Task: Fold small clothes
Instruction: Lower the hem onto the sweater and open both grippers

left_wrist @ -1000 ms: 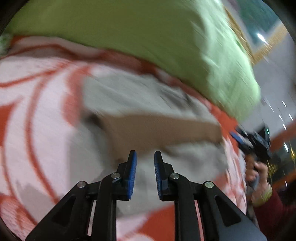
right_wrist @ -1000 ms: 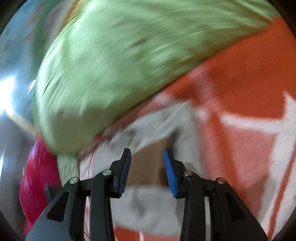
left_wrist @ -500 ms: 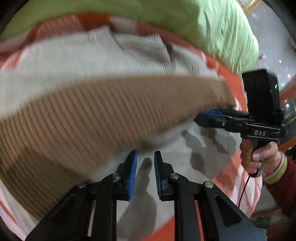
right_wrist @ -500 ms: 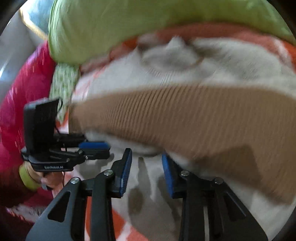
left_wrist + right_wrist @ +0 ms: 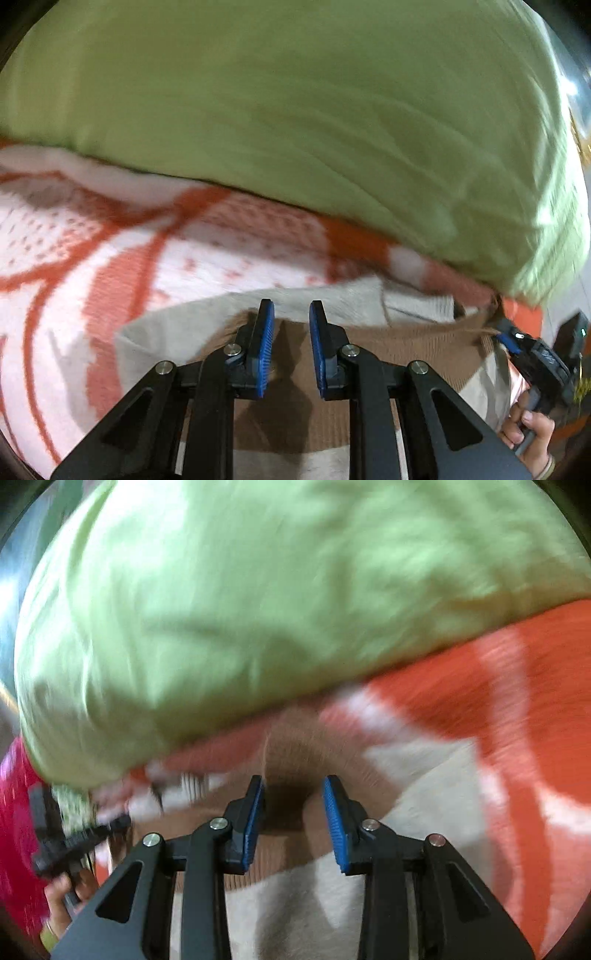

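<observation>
**Left wrist and right wrist views: small jumper on patterned blanket, both tongs apart**

1. Writing. Left wrist view shows a pale marking on the body of the right-hand tool; it is too blurred to read.

2. Task item. One small knitted jumper [image 5: 406,347] lies on an orange-and-white patterned blanket [image 5: 110,258]. The jumper is cream, with a broad brown ribbed band across it. In the left wrist view a cream corner sticks out to the left of the band. A cream ribbed strip shows beyond the band on the right. The right wrist view is heavily smeared. It shows the brown band [image 5: 291,753] bunched ahead of the tool and cream knit [image 5: 295,904] below it.

3. Surroundings. A bulky green pillow [image 5: 295,129] rests on the blanket just beyond the jumper and fills the upper half of both views.

4. Left tongs [image 5: 291,347]. The blue pads stand a narrow gap apart above the brown band. The band shows through the gap, and neither pad is seen pressing on it.

5. Right tongs [image 5: 293,823]. The pads stand wider apart and have just been opening slightly. Brown knit shows in the gap, but the pads do not clamp it. In the left wrist view the tip of these tongs [image 5: 508,338] sits at the right end of the brown band. Whether it touches the band cannot be told.

6. Person. The right hand [image 5: 528,432] grips its tool handle at the lower right. The left hand [image 5: 66,890], below a pink sleeve [image 5: 18,830], shows at the lower left of the right wrist view.
</observation>
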Demonstrator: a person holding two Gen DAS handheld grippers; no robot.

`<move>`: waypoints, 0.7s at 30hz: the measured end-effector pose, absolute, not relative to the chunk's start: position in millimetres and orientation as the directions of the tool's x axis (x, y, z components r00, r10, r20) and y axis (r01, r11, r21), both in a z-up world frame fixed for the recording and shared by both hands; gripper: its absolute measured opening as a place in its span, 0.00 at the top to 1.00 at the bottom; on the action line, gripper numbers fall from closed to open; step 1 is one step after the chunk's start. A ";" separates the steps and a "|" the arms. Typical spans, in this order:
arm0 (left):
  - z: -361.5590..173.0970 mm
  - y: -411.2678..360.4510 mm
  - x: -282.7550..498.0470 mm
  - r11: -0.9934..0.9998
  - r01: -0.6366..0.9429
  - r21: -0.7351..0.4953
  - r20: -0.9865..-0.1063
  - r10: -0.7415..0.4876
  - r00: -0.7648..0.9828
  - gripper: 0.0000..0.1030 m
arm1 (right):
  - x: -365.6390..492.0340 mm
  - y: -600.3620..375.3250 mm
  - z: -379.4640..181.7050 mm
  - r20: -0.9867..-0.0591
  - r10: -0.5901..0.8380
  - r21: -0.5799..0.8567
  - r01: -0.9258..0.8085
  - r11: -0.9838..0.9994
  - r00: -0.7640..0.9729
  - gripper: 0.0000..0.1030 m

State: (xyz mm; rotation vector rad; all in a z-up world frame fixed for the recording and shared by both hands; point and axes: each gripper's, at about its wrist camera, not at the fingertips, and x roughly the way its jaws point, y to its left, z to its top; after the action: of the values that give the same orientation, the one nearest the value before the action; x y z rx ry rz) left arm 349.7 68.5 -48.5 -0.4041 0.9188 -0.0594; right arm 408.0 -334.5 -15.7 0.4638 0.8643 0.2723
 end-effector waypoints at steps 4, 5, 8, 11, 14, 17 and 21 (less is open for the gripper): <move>-40.5 81.4 322.0 0.913 -0.120 -0.389 -0.741 -0.233 0.630 0.76 | 403.2 -362.9 -1.2 -0.641 0.390 0.523 0.004 0.853 0.662 0.65; -38.8 79.6 314.6 0.916 -0.112 -0.385 -0.739 -0.233 0.632 0.73 | 399.1 -367.7 1.2 -0.639 0.397 0.527 -0.002 0.850 0.659 0.65; -35.7 70.6 286.4 0.933 -0.068 -0.353 -0.736 -0.233 0.635 0.61 | 383.0 -373.2 5.9 -0.650 0.411 0.502 -0.045 0.864 0.639 0.62; -36.8 50.0 263.7 0.948 0.022 -0.317 -0.757 -0.267 0.597 0.53 | 376.3 -356.8 5.2 -0.682 0.420 0.438 -0.126 0.890 0.598 0.56; -41.3 28.4 255.4 0.976 0.083 -0.201 -0.793 -0.212 0.571 0.37 | 383.1 -326.0 2.0 -0.711 0.456 0.397 -0.231 0.888 0.535 0.51; -47.3 14.6 254.7 0.982 0.114 -0.151 -0.801 -0.189 0.567 0.36 | 386.2 -268.0 -5.8 -0.750 0.469 0.316 -0.371 0.873 0.466 0.47; -58.5 -1.1 269.6 0.960 0.187 -0.211 -0.810 -0.278 0.516 0.39 | 374.7 -200.3 -32.3 -0.801 0.530 0.299 -0.581 0.757 0.278 0.48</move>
State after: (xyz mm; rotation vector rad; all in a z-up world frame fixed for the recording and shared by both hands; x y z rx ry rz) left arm 269.6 -1.1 -58.5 -0.1011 0.9904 -0.2795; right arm 374.7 -200.3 -32.3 -0.0562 1.0516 0.7460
